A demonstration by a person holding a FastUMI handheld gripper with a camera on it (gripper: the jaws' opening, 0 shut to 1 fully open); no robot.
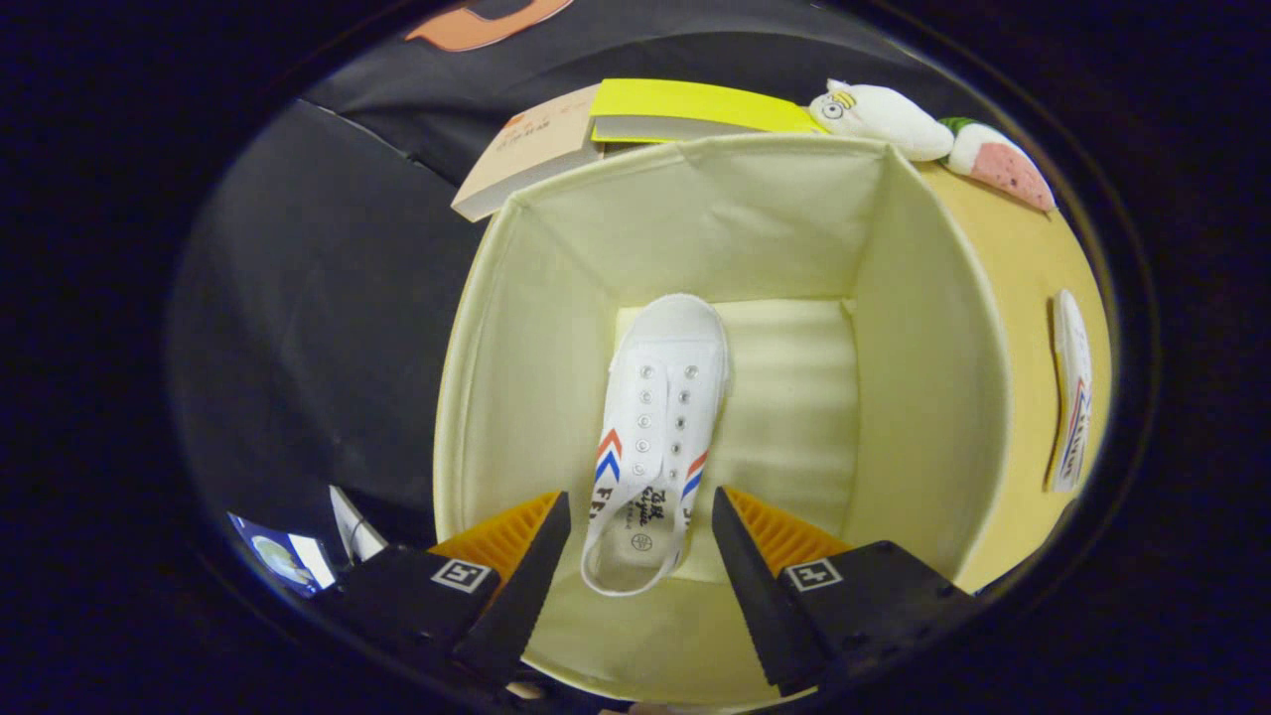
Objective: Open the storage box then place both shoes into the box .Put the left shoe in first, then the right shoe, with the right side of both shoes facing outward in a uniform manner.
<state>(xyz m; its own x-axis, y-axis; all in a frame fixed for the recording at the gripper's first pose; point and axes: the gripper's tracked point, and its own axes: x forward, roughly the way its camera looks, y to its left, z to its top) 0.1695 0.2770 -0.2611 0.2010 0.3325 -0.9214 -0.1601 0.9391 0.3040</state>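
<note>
A: The gripper (640,536) hangs over the open storage box (477,397), its two fingers spread wide and pressing on nothing. The heel of one white shoe (655,427) lies in the gap between them, lower down, on the box floor.

B: How many shoes do you count?

A: Two. The first lies inside the box, sole down, toe pointing to twelve o'clock from the fingers, nearer the left wall than the right. The second shoe (1072,397) lies outside on the table (1023,268), at about three o'clock from the box, well apart from the first, with the box's right wall between them.

B: Any room left inside?

A: Yes. A bare strip of box floor runs along the first shoe's right side, up to the right wall. All four walls stand upright, and the top is open.

B: And beyond the box?

A: At twelve o'clock, two books: a tan book (526,149) and a yellow book (695,109). At one to two o'clock, two plush toys: a white plush toy (879,119) and a pink plush toy (1003,164).
</note>
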